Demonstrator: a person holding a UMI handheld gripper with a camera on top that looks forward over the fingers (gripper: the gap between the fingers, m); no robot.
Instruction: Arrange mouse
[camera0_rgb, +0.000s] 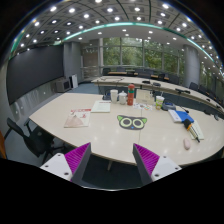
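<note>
No brand, label or writing can be read anywhere on the things in view.

At the lower left of the frame a dark office chair (22, 135) stands against the curved edge of the table (60, 128), a broad, smooth, cream-coloured top with rounded corners that fills the middle of the frame. On its left part lies a flat printed sheet or magazine (77, 118) with reddish patches, its print too small to make out. Further back and a little to the right sits a pale flat stack of papers (101, 105). Behind that, near the middle top of the table, stands a cluster of upright containers (126, 96), one red and cylindrical, the others pale.

In the centre of the table, just beyond the fingers, lies a small flat rectangular mat (131, 122) with a dark border and two round dark-ringed shapes like eyes. To the right of centre is a blue flat thing (179, 116) beside some white sheets. At the right of the table, near its front edge, lies the mouse (186, 144), small, pale and rounded, well apart from the mat and off to the right of the fingers.

The gripper (111, 160) hangs above the near edge of the table with its fingers spread wide and nothing between them; the magenta pads (76, 159) look ribbed and wedge-shaped.
</note>
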